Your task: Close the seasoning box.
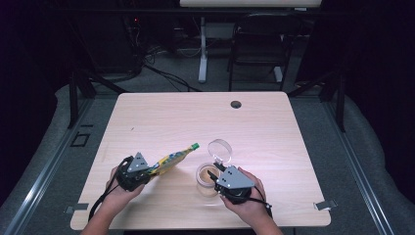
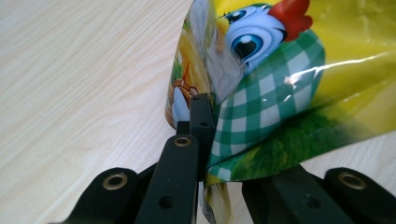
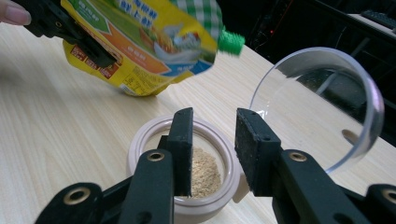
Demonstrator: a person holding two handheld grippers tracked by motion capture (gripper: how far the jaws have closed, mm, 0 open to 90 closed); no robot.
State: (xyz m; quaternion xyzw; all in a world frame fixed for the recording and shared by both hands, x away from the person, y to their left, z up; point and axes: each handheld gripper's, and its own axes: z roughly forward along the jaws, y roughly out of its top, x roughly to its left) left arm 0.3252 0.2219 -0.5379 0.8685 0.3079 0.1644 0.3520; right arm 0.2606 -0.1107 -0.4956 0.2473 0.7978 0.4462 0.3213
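A yellow pouch [image 1: 173,157] printed with a cartoon chicken and fitted with a green cap [image 1: 195,146] hangs tilted above the table. My left gripper [image 1: 149,171] is shut on its lower end. In the left gripper view the jaws [image 2: 229,130] pinch the pouch [image 2: 280,70]. A round pinkish container [image 1: 203,180] holds tan powder [image 3: 205,172], and its clear lid [image 1: 219,149] stands up open. My right gripper [image 1: 214,175] hovers over the container's near rim [image 3: 140,140], open [image 3: 214,121] by a small gap and holding nothing. The pouch [image 3: 140,42] and its cap [image 3: 231,42] point toward the lid [image 3: 322,102].
The light wooden table [image 1: 195,117] has a round cable hole [image 1: 236,104] near its far edge. Beyond the table stand a dark chair [image 1: 259,44] and a white desk leg [image 1: 202,49]. Both hands rest near the table's front edge.
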